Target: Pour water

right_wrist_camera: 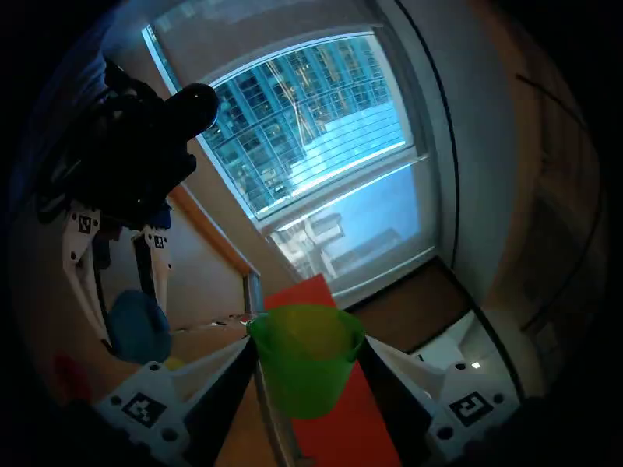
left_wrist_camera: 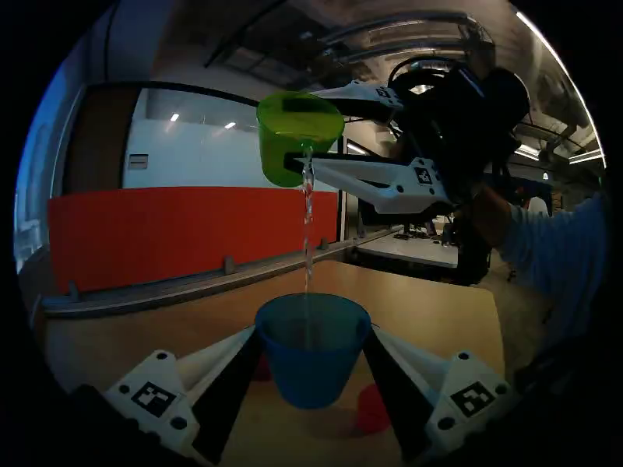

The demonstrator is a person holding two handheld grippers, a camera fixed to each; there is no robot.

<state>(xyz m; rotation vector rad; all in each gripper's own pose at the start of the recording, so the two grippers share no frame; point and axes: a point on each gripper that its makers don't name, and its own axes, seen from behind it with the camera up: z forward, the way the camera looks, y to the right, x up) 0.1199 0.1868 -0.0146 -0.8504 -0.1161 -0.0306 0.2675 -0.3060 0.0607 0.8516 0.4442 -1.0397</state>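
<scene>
Water (left_wrist_camera: 307,233) falls in a thin stream into the blue cup (left_wrist_camera: 313,350), which the left gripper (left_wrist_camera: 311,342) holds between its jaws over the counter (left_wrist_camera: 436,311). Straight above the blue cup, the tipped green cup (left_wrist_camera: 296,140) is clamped in the jaws of the right gripper (right_wrist_camera: 307,354), a sleeve (left_wrist_camera: 553,249) behind it. Beyond the blue cup stands a red panel (left_wrist_camera: 171,233).

Cups: two – green cup (left_wrist_camera: 299,144), blue cup (left_wrist_camera: 311,373). Grippers: two – left gripper (left_wrist_camera: 311,335), right gripper (right_wrist_camera: 308,346). Water stream (left_wrist_camera: 307,226): one. Table (left_wrist_camera: 420,303): one. Small red items on table: two – near red item (left_wrist_camera: 372,407), far red item (left_wrist_camera: 262,367). Window (right_wrist_camera: 327,132): one. Orange wall panel (left_wrist_camera: 156,233): one. Sleeve (left_wrist_camera: 557,249): one.
</scene>
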